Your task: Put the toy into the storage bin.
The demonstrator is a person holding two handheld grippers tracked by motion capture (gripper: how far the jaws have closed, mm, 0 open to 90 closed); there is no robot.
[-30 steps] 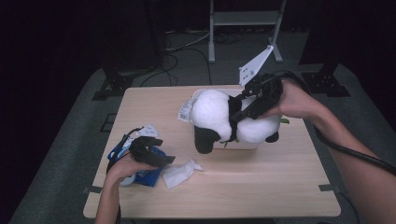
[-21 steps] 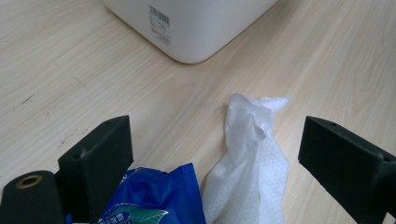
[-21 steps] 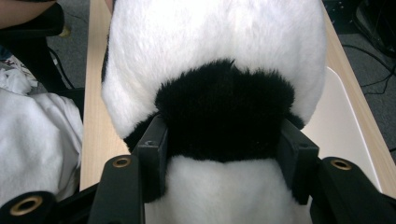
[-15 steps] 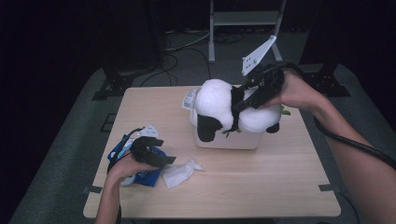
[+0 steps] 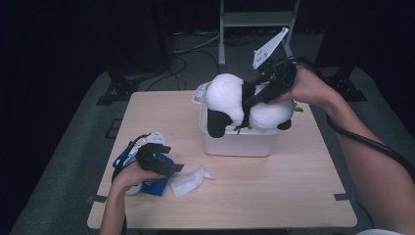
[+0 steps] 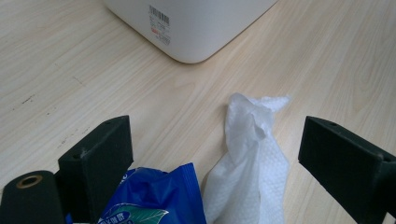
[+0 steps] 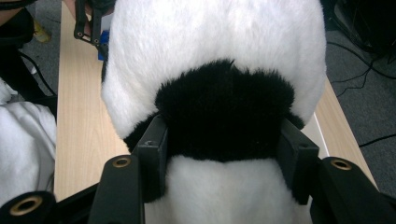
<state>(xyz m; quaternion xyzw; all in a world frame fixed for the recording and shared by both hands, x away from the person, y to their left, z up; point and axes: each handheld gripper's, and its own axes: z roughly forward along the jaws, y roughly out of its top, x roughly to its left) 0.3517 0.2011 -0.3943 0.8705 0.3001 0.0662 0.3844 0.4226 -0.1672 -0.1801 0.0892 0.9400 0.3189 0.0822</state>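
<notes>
A black-and-white plush panda (image 5: 235, 100) hangs over the white bin (image 5: 240, 142) near the table's back middle, its black leg dangling into it. My right gripper (image 5: 254, 98) is shut on the panda's black band (image 7: 224, 116), both pads pressed into the fur. At the front left, my left gripper (image 5: 173, 168) rests low on the table with its jaws open. A crumpled white wipe (image 6: 252, 154) lies between its fingers (image 6: 100, 158) without touching them. A blue wipe packet (image 6: 154, 200) sits under the left jaw.
The wooden table (image 5: 274, 196) has bare room at the front right. The bin's corner with a barcode label (image 6: 159, 18) stands just beyond the left gripper. A white tag (image 5: 199, 94) sticks out by the panda's head. Cables and a metal stand (image 5: 254, 19) lie on the floor behind.
My right gripper has carried the panda back and a little up, from in front of the bin to over it. The left gripper has stayed where it was.
</notes>
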